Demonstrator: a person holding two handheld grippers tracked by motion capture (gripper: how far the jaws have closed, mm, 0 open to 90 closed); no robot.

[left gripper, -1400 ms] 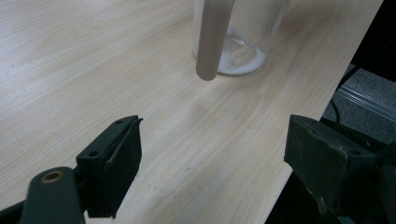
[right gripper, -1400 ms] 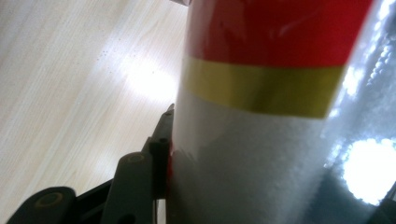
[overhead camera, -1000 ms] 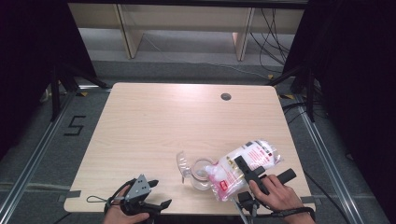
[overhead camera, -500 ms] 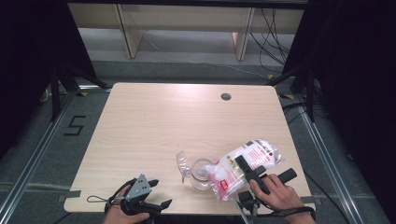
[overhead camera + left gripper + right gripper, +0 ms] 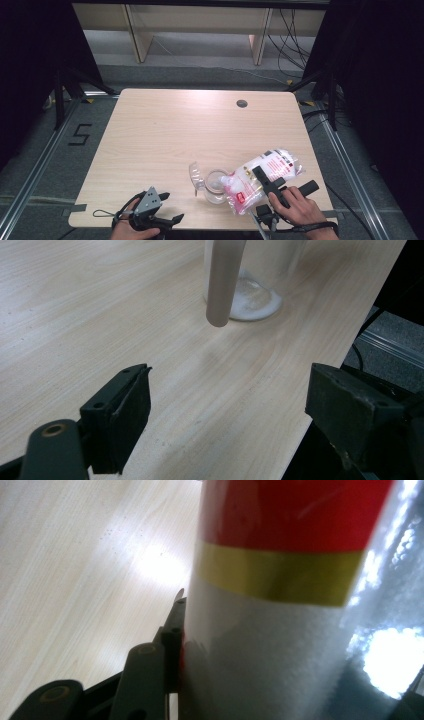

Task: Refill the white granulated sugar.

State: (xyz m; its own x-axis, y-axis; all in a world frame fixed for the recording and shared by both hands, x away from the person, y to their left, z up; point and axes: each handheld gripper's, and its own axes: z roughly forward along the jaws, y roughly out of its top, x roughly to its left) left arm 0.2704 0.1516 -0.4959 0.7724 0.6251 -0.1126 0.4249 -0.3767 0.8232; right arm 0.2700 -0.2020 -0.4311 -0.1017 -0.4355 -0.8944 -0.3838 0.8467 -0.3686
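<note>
Clamped on the bag (image 5: 262, 177) of white grains, the right gripper (image 5: 265, 180) tilts it over the clear jar (image 5: 216, 184) near the table's (image 5: 200, 125) front edge; nothing has shifted, so pouring continues. Left gripper (image 5: 155, 212) rests wide open, empty.

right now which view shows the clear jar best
The high view: the clear jar stands near the table's front edge, the tilted bag at its mouth. The left gripper view shows just its base up close. The right gripper view gives the bag, close up.
</note>
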